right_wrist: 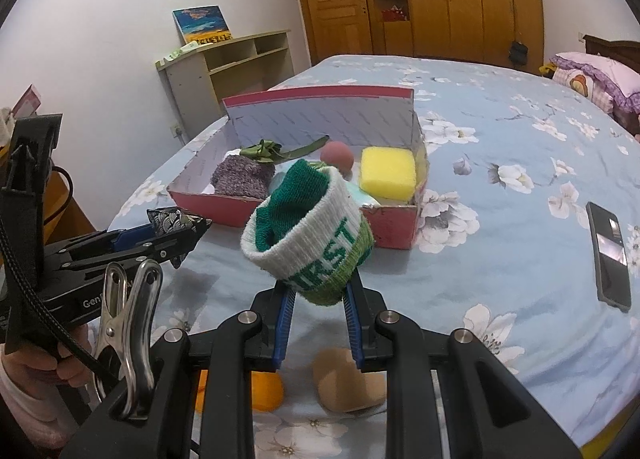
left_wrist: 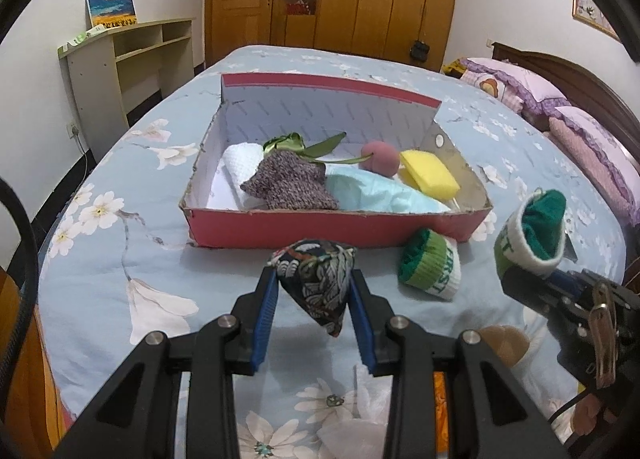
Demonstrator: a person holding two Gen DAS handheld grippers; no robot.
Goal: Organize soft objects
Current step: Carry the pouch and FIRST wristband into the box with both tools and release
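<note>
My left gripper (left_wrist: 314, 283) is shut on a dark patterned fabric pouch (left_wrist: 320, 279), lifted above the flowered bedspread (left_wrist: 120, 251). In the right wrist view my right gripper (right_wrist: 318, 291) is shut on a rolled green and white sock (right_wrist: 308, 231) marked FIRST, also held off the bed; the same sock (left_wrist: 528, 235) shows at the right of the left wrist view. A second rolled green and white sock (left_wrist: 430, 267) lies on the bed in front of the red box (left_wrist: 320, 229). Inside the box lie a purple knit piece (left_wrist: 288, 183), a yellow sponge (left_wrist: 430, 173), a pink ball (left_wrist: 380, 161), a white cloth and a light blue cloth.
A black phone (right_wrist: 608, 255) lies on the bed to the right. A tan soft lump (right_wrist: 344, 383) and an orange ball (right_wrist: 266, 391) rest near the front edge. Pink pillows (left_wrist: 580, 131) sit at the right, a pale shelf unit (left_wrist: 132, 59) at the left.
</note>
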